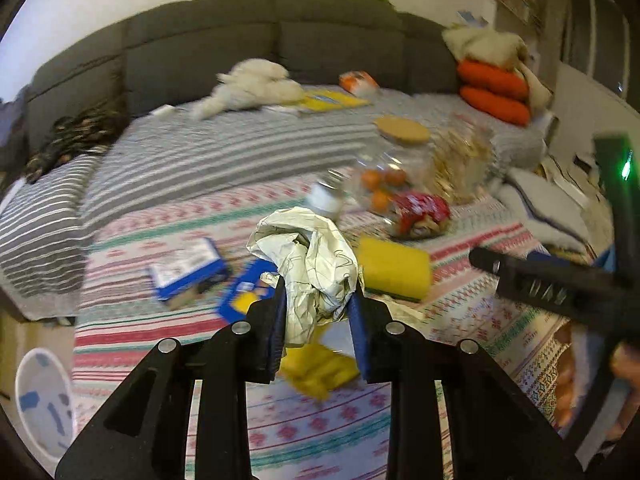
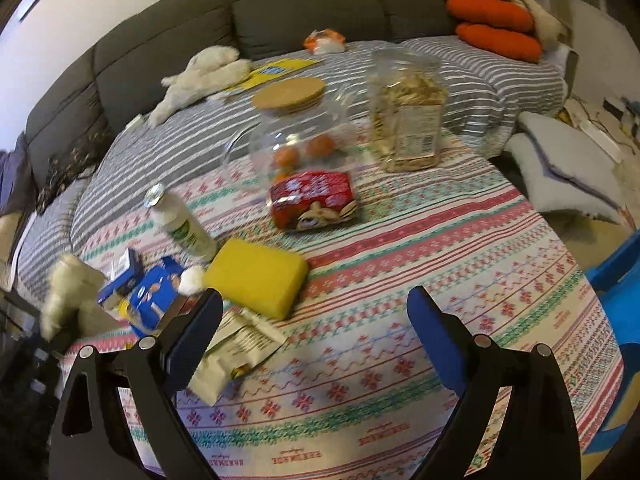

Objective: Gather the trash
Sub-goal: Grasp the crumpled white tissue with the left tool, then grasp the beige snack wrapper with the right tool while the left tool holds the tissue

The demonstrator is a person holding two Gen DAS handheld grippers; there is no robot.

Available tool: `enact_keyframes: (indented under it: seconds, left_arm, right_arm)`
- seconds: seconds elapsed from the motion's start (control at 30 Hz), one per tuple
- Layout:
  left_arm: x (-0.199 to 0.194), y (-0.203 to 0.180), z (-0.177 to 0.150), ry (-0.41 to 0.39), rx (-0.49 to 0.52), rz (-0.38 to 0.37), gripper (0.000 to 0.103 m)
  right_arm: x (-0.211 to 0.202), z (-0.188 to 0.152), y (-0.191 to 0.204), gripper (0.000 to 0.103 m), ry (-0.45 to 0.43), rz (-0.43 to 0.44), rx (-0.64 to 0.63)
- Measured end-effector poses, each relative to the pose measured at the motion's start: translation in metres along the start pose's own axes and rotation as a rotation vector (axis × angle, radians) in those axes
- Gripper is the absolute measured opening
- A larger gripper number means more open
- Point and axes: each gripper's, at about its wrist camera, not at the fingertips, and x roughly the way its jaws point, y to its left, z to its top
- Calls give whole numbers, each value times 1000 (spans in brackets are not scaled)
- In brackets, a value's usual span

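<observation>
**Crumpled paper pinched in the left tool, right tool spread over the desk**

Nearest the left wrist camera, the left tool (image 1: 320, 300) has its blue pads pressed into a wad of crumpled paper (image 1: 310, 256), held up above the patterned tablecloth (image 1: 160, 332). Under the wad lies a yellow wrapper (image 1: 320, 372), partly hidden by the fingers. Just right of the paper sits a yellow sponge (image 1: 394, 274); to the left lie a blue box (image 1: 186, 268) and a second blue-and-yellow carton (image 1: 246, 292), half covered by the wad. A white bin (image 1: 44, 400) stands on the floor at the lower left, cut off by the lens edge.

The right tool (image 2: 316, 320) hangs with fingers spread wide and nothing between them, over the desk. Only this view shows a pale flattened packet (image 2: 236, 350) beside its left finger, and a white bottle (image 2: 180, 224) lying tilted. Behind stand a red snack bag (image 2: 314, 200), a cork-lidded glass jar (image 2: 292, 136) with orange fruit inside, and a clear tub of snacks (image 2: 408, 116).

A blurred pale shape at the right view's left edge cannot be made out. Motion blur smears both views.
</observation>
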Motion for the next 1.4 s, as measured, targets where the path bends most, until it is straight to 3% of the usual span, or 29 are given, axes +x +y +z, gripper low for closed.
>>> enact_keyframes:
  seconds: [0.27,0.53,0.77,0.93,1.0,1.07,1.3,1.33,1.4]
  left_arm:
    - [-42,47,0,-61,-86,66,27]
    - [-62,76,-6,-75,-139,88,27]
    - [-58,72,-10,-60,-124,93,27]
    - [-56,71,-12,-52,-124,93,27]
    - [-55,71,-12,-47,-117,95,27]
    - [-54,71,-13,-45,-114,96,27]
    - [-57,75,-12,-53,-122,107,27]
    - [-57,76,-12,-55,-125,107,27]
    - [-59,78,-11,-61,-138,106,27]
  right_arm:
    - [17,-18,25,91,79,37,-21]
    - [44,-40,16,91,260,118,145]
    - [59,-49,26,90,311,185,221]
    - [66,-46,42,84,284,179,215]
    - [69,-43,48,73,272,175,191]
    - [75,-41,55,37,270,195,142]
    - [54,-38,62,32,196,252,53]
    - [51,-38,63,4,189,259,44]
    - [42,-37,66,1,181,278,15]
